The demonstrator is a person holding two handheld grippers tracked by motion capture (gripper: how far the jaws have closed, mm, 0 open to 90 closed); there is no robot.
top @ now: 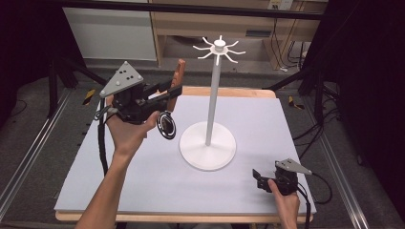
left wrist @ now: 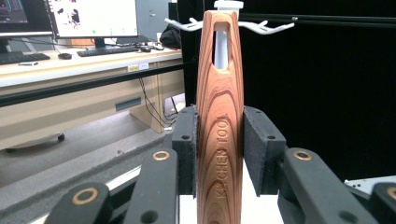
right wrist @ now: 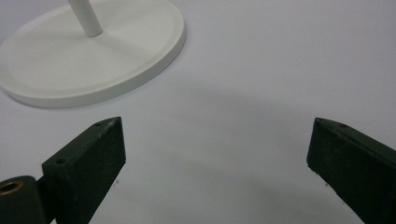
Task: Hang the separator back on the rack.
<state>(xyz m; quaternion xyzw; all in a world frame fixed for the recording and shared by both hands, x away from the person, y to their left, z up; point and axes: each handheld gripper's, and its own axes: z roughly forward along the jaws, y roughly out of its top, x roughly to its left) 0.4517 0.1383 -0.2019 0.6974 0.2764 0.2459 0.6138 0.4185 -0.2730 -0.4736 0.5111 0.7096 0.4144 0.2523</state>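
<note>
Left gripper view: wooden handle (left wrist: 220,116) stamped "KITCHEN TOOL", upright, pinched between closed jaws of left tool (left wrist: 219,144). High view: handle raised above far-left tabletop (top: 143,171), black round head (top: 167,125) hanging below, left of white hook stand (top: 208,145). Right tool (top: 260,180) near right edge, spread wide, holding nothing.

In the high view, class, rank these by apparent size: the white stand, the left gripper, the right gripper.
1. White stand, clearly largest.
2. Left gripper.
3. Right gripper.
The left gripper is raised nearer the camera, so their true order is unsure.
</note>
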